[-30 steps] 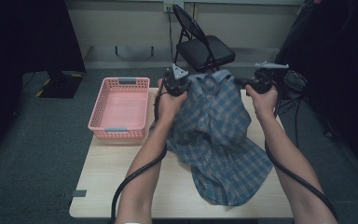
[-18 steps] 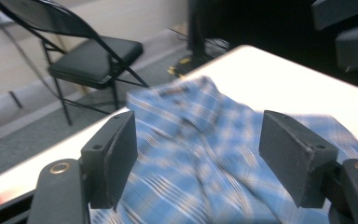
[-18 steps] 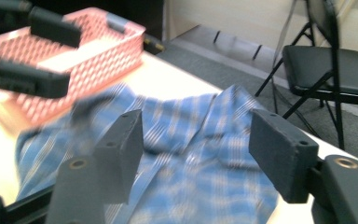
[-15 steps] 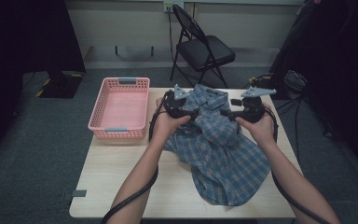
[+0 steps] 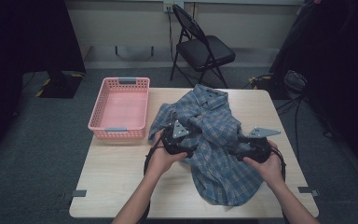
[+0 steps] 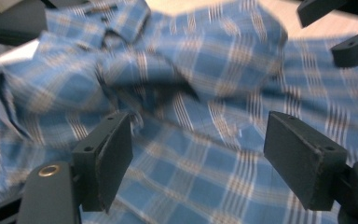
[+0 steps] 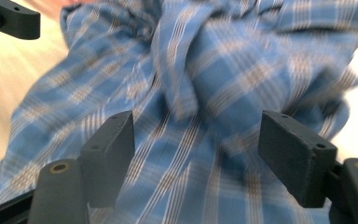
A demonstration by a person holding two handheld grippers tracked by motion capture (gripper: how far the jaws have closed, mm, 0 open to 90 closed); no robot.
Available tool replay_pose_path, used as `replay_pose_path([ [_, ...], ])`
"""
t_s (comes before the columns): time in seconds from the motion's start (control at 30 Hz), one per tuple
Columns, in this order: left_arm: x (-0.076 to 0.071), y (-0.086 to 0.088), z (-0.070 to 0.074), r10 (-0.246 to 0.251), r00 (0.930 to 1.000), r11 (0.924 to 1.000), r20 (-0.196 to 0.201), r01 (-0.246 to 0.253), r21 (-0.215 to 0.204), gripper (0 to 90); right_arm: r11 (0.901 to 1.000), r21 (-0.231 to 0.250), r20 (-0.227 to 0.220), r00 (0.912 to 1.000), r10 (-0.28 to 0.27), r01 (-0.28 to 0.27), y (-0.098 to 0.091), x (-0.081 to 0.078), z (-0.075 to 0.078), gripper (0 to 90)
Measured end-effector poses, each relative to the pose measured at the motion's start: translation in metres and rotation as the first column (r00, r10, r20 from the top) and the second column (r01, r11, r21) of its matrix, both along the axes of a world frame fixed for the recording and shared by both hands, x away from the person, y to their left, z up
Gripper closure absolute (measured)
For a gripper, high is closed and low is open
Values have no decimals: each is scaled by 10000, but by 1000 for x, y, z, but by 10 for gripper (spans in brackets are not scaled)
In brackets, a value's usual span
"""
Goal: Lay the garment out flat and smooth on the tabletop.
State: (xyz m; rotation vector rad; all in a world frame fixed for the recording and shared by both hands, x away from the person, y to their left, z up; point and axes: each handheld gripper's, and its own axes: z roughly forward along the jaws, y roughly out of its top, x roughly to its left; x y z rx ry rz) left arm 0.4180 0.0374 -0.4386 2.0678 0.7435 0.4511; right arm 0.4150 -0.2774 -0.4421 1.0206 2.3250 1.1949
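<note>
On the table (image 5: 121, 177), shirt (image 5: 214, 140) lies between pink basket (image 5: 119, 108) and right edge.

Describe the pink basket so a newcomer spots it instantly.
Start at the wooden table. On its far left corner, left of the crumpled blue plaid shirt, stands the basket. It alone is pink, rigid and lattice-walled, with nothing in it.

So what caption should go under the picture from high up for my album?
Two open hand-held grippers, left and right, hover over a crumpled blue plaid shirt beside a pink basket.
</note>
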Motion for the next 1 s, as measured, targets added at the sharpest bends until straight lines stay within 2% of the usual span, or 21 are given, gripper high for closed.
replay_pose_path([
  [0.17,-14,0,-22,-319,9991,9991,-287,327,275,232,9998,-183,-283,9996,90,-95,-4,-13,-24,267],
  [0.3,-18,2,-36,-356,9984,9979,-447,380,531,232,9991,-386,-429,9990,154,-170,-3,-19,-40,266],
  [0.4,-20,3,-43,-311,9982,9971,-504,345,674,232,9975,-687,-403,9991,152,-180,-3,-20,-47,264],
  [0.5,-21,2,-47,-331,9983,9966,-486,366,742,232,9927,-1187,-276,9994,199,-231,-1,-21,-48,254],
  [0.6,-22,2,-52,-405,9977,9944,-545,456,949,229,9927,-1186,-429,9989,187,-237,-2,-21,-51,250],
  [0.7,-22,1,-57,-506,9959,9906,-752,597,1231,217,9949,-990,-532,9985,151,-203,-4,-22,-54,251],
  [0.83,-20,4,-60,-454,9943,9942,-962,544,931,184,9964,-824,-541,9984,136,-180,-6,-22,-55,243],
  [0.87,-19,5,-61,-402,9918,9954,-1217,504,815,167,9965,-817,-543,9984,150,-194,-6,-22,-56,242],
  [1.0,-19,5,-61,-334,9913,9957,-1272,441,820,145,9966,-794,-554,9983,168,-211,-7,-21,-56,239],
])
